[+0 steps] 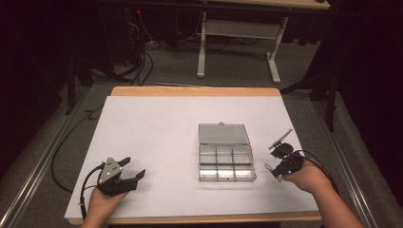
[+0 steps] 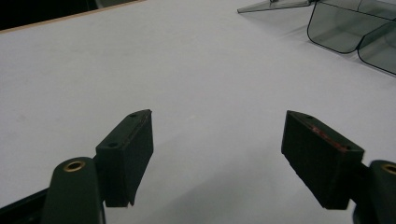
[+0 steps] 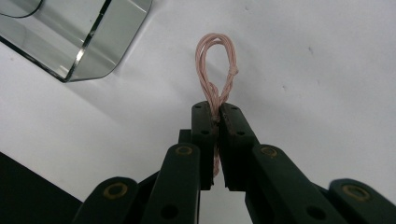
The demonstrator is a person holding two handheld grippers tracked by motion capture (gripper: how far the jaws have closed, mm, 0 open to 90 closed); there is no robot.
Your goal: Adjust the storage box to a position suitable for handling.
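A clear plastic compartment box (image 1: 226,162) lies open at the table's middle right, its lid (image 1: 224,134) folded back flat. My right gripper (image 1: 273,169) sits just right of the box, shut on a small loop of pink string (image 3: 217,70) that sticks out past the closed jaws; the loop also shows as a small ring (image 1: 268,166). A corner of the box (image 3: 79,37) appears at the upper left of the right gripper view. My left gripper (image 1: 134,169) rests at the front left, open, with nothing between its fingers (image 2: 128,151). The box's edge (image 2: 348,32) lies far off its upper right.
White paper (image 1: 157,137) covers the wooden table (image 1: 195,91). Behind the table stand a white desk frame (image 1: 237,42) and tangled cables (image 1: 138,57) on the floor. A cable (image 1: 62,156) hangs off the table's left side.
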